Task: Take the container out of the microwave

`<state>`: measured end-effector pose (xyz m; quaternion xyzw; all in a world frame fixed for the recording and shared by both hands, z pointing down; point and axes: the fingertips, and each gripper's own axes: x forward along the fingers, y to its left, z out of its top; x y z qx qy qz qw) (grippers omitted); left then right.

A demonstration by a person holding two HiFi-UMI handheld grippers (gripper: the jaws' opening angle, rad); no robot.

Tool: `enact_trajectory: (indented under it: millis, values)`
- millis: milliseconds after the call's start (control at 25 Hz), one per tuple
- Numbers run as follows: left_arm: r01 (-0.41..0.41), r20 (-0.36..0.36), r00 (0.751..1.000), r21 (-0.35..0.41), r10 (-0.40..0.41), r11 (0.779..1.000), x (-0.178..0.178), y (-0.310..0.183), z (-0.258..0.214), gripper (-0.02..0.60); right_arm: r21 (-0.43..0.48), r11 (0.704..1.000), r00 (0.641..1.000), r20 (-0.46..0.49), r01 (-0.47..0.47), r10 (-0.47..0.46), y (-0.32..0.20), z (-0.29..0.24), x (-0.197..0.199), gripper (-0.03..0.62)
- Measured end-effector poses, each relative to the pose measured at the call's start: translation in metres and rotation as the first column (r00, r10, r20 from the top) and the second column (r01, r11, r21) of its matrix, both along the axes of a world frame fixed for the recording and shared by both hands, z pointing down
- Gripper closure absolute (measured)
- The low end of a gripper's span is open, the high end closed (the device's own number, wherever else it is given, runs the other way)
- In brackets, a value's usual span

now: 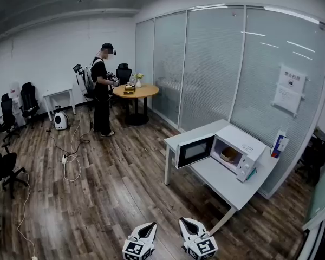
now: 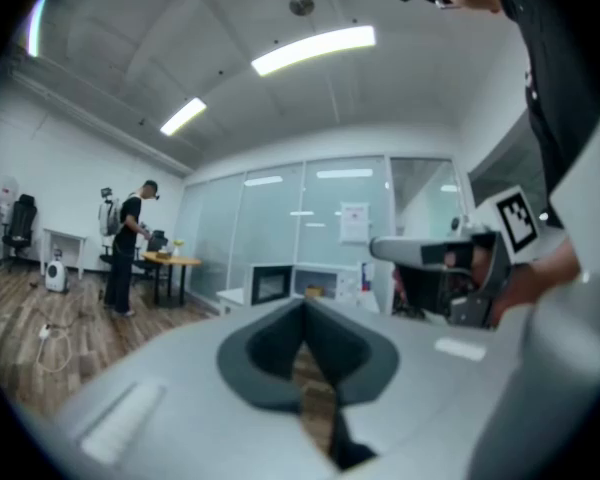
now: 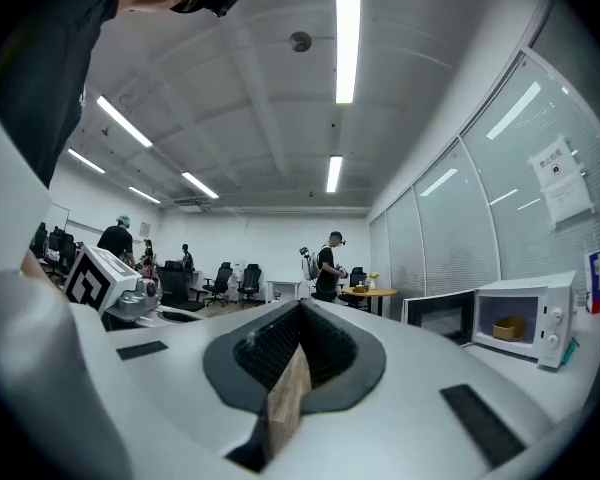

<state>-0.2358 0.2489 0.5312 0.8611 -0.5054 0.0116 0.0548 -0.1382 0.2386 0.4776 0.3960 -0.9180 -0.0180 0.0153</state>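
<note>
**Both grippers shut and empty, container inside the open microwave**

The left gripper (image 1: 149, 229) sits at the bottom centre of the head view. In its own view the two jaws meet at the tip with nothing between them. The right gripper (image 1: 187, 223) is just beside it, a little further right along the bottom edge. Its jaws also come together at the tip, as far as the wide-angle view lets one judge, and nothing is held there either. Both point level across the room, well apart from the work area.

Above and to the right of them in the head view stands a white table (image 1: 214, 173), set against a frosted glass wall (image 1: 211, 64). A white microwave (image 1: 248, 145) stands on it at right of centre. Its door (image 1: 195, 151) is swung wide open toward the left of the frame. The container (image 1: 229, 155), tan in colour, sits inside the cavity on its floor. A blue and white carton (image 1: 280, 143) stands just beside the microwave, to its right. A paper notice (image 1: 290, 88) hangs on the glass at the upper right.

In the upper left of the frame a person (image 1: 101, 88) in dark clothes stands at a round wooden table (image 1: 135, 91). A white cable (image 1: 70, 150) trails over the wooden floor (image 1: 108, 188) below them. Black office chairs (image 1: 28, 102) line the left edge.
</note>
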Motion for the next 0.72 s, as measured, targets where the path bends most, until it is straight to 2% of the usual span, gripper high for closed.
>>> enact_trajectory:
  millis: [320,440,520,720]
  values:
    - [-0.017,-0.003,1.000,-0.013,0.017,1.000,-0.038,0.000,0.006,0.577,0.005,1.000,0.995,0.098,-0.011,0.010,0.003,-0.006,-0.034,0.595]
    - [-0.018,0.036,0.999,-0.015,0.019,1.000,-0.052,0.001,0.007,0.577,0.017,1.000,0.994,0.111,-0.020,0.018,0.007,-0.008,-0.047,0.595]
    - [-0.007,0.063,0.998,-0.005,0.007,1.000,-0.056,-0.001,0.008,0.577,0.020,0.999,0.994,0.110,-0.031,0.029,0.008,-0.008,-0.051,0.595]
    - [-0.036,0.045,0.998,0.002,0.035,0.999,-0.058,-0.012,0.006,0.577,-0.015,0.998,0.991,0.120,-0.058,0.060,0.000,-0.005,-0.057,0.595]
